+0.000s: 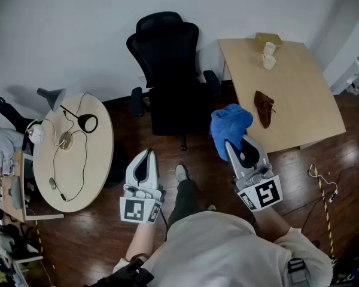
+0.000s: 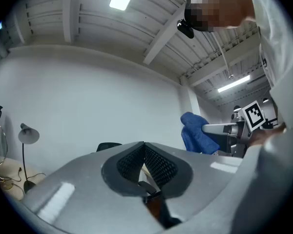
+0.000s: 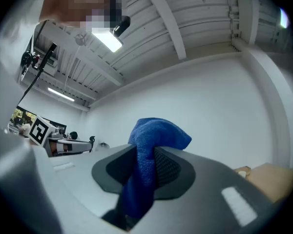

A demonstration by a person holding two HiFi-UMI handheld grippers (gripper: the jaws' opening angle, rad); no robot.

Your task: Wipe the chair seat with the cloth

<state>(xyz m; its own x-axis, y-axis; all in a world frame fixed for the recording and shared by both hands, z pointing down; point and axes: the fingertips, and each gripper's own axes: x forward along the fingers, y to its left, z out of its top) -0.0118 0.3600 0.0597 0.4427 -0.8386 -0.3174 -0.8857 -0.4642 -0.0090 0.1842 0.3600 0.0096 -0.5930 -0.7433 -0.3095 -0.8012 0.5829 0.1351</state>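
The right gripper [image 1: 234, 151] pinches the blue cloth [image 1: 230, 124] tight and holds it up in the air. The left gripper [image 1: 146, 156] is closed on nothing (its tips touch). The black chair [image 1: 172, 109] stands just ahead, between a round bench [image 1: 99, 160] and a square bench [image 1: 299, 94].

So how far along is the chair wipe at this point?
Done: the cloth is picked up, with the right gripper shut on it. In hand: the cloth is held in the air in front of the chair, to the right of the seat and not touching it. Left: all of the wiping. The left gripper is shut on nothing.
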